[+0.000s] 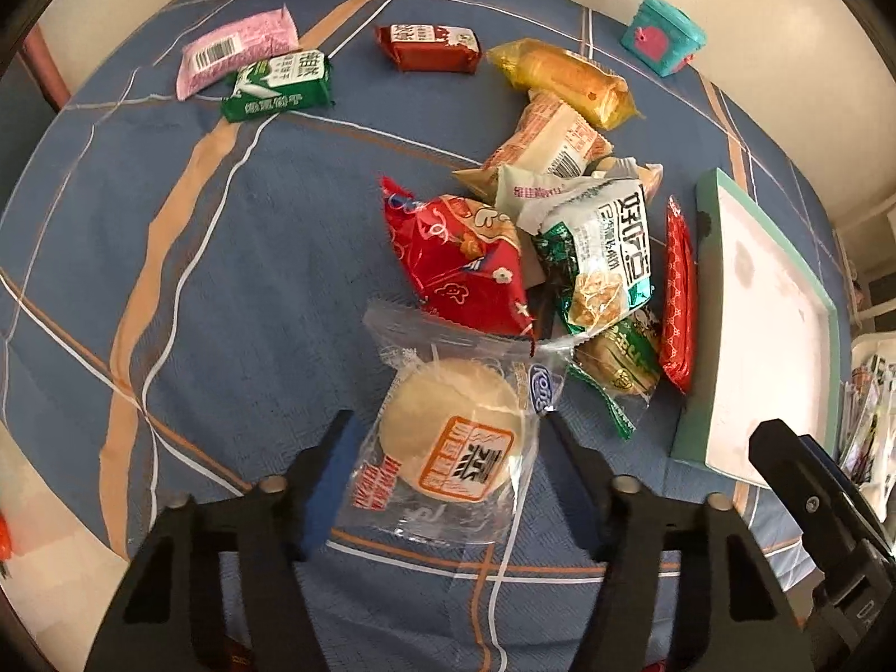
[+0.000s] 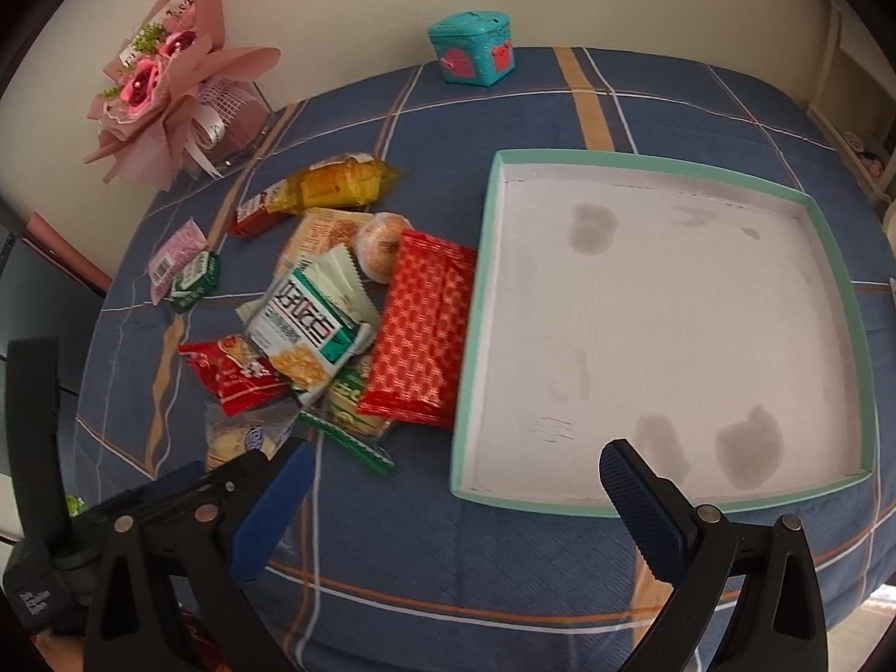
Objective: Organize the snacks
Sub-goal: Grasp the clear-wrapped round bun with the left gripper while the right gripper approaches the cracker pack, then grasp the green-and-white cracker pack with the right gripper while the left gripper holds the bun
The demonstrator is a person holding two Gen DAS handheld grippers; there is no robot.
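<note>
Snacks (image 1: 560, 235) are crowding the tray's (image 2: 470, 336) left wall; left gripper (image 1: 448, 431) is straddling the bun packet (image 1: 453, 442), jaws spread, right gripper (image 2: 453, 470) gaping over bare cloth (image 2: 504, 560)

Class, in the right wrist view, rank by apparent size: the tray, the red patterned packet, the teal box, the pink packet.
1. tray
2. red patterned packet
3. teal box
4. pink packet
The box sits farther away, so the last two are unsure.

My bun (image 1: 453, 437), round and pale in a clear wrapper with an orange label, lies flat at 6 o'clock of the snack pile (image 1: 560, 235). At 3 o'clock of the pile sits my tray (image 2: 473, 302), teal-rimmed, white inside, stained.
</note>
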